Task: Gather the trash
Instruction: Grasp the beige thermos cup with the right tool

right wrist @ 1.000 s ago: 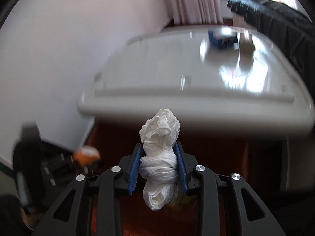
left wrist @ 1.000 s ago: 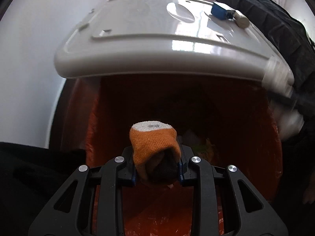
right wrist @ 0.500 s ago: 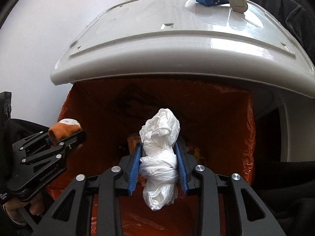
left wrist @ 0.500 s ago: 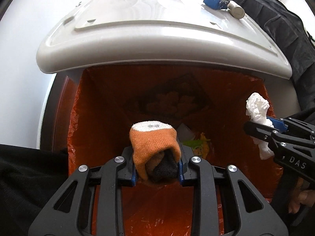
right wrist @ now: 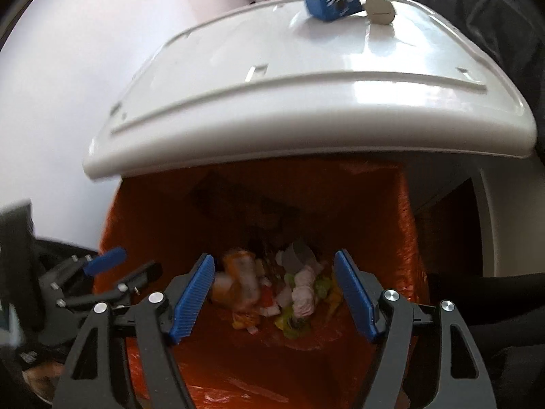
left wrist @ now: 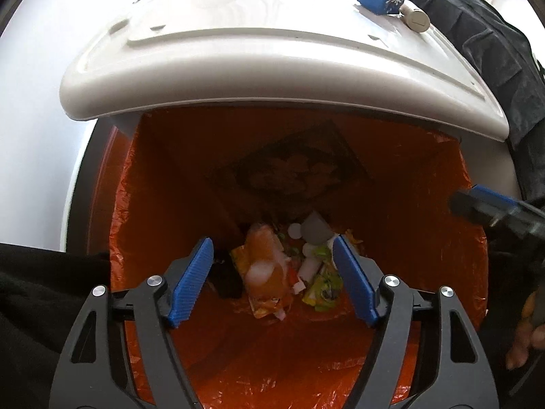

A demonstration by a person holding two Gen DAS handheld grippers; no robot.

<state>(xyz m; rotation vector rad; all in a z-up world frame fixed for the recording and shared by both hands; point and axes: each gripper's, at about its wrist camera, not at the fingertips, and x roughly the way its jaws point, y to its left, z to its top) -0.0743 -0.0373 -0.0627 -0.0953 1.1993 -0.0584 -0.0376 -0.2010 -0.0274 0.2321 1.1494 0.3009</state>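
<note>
1. I am holding my left gripper (left wrist: 272, 279) over the orange-lined trash bin (left wrist: 143, 238), its blue-padded jaws spread wide and gripping nothing.
2. The orange knitted sock (left wrist: 264, 266) is lying at the bin's bottom, among wrappers.
3. The crumpled white tissue (right wrist: 303, 294) is lying just right of it.
4. I am holding my right gripper (right wrist: 274, 294) above the bin too, jaws apart, empty.
5. The white glossy plastic lid (right wrist: 306, 95) is overhanging the bin's far side.

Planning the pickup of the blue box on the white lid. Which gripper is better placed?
Probably the right gripper: open and empty, and the small blue box on the white plastic lid lies toward its side. The left gripper is equally free.
</note>
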